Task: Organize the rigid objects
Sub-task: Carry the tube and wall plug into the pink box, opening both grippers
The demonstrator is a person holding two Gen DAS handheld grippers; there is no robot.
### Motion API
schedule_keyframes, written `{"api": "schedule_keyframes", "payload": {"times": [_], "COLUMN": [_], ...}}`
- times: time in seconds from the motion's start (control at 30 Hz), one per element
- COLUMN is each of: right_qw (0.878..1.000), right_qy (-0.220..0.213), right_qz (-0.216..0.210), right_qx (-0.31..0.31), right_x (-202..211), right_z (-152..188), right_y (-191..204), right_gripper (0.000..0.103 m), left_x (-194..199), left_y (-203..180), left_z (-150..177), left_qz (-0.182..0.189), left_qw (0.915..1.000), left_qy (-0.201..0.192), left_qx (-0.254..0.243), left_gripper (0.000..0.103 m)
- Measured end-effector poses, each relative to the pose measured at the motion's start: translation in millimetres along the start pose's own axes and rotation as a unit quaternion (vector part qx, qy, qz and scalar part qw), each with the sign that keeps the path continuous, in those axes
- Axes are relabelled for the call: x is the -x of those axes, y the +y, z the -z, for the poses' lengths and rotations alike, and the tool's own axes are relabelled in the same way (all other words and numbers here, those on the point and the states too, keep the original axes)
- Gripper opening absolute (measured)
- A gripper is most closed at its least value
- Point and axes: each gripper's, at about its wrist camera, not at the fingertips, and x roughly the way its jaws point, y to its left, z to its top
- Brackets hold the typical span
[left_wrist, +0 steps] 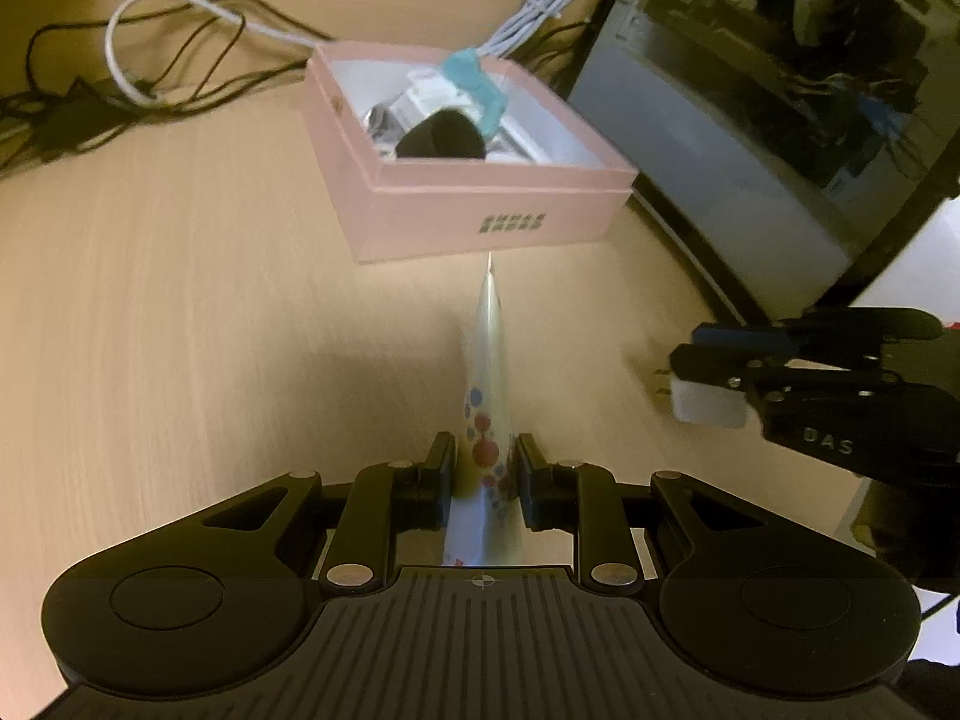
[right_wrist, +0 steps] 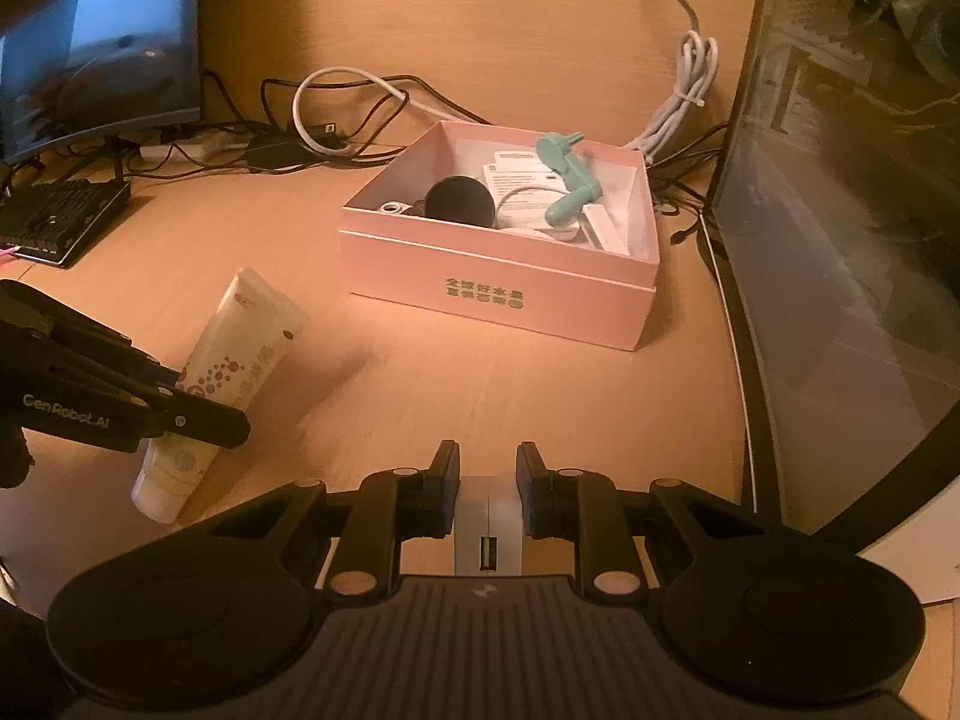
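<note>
My left gripper [left_wrist: 483,468] is shut on a white tube [left_wrist: 487,396] with red and blue dots, held above the desk and pointing at the pink box [left_wrist: 480,222]. In the right wrist view the tube [right_wrist: 240,354] and left gripper [right_wrist: 198,420] are at the left. My right gripper [right_wrist: 487,480] is shut on a white USB charger [right_wrist: 487,525]; it shows in the left wrist view [left_wrist: 708,402] at the right. The open pink box [right_wrist: 498,294] holds a black round object [right_wrist: 459,201], a teal tool [right_wrist: 567,177] and white items.
A glass-sided computer case [right_wrist: 840,240] stands right of the box. Tangled black and white cables [right_wrist: 336,114] lie behind it. A monitor [right_wrist: 102,48] and a keyboard [right_wrist: 54,216] are at the far left. Bare wooden desk [right_wrist: 480,396] lies before the box.
</note>
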Motion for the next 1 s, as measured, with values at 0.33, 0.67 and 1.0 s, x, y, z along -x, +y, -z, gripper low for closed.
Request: {"api": "schedule_keyframes", "payload": {"times": [0.33, 0.67, 1.0], "right_qw": [0.998, 0.991, 0.995], "right_qy": [-0.065, -0.131, -0.067], "right_qz": [-0.006, 0.005, 0.009], "right_qx": [-0.017, -0.04, -0.067], "right_x": [24, -20, -54], "right_z": [-43, -153, -86], "right_y": [-12, -51, -53], "right_gripper": [0.02, 0.025, 0.042], "left_x": [45, -31, -46], "left_y": [-17, 4, 45], "left_z": [-72, -221, -171], "left_qz": [0.05, 0.04, -0.015], "left_qw": [0.9928, 0.9957, 0.9953], "left_qy": [-0.102, -0.072, -0.053], "left_qx": [-0.036, 0.042, 0.079], "left_gripper": [0.024, 0.026, 0.027]}}
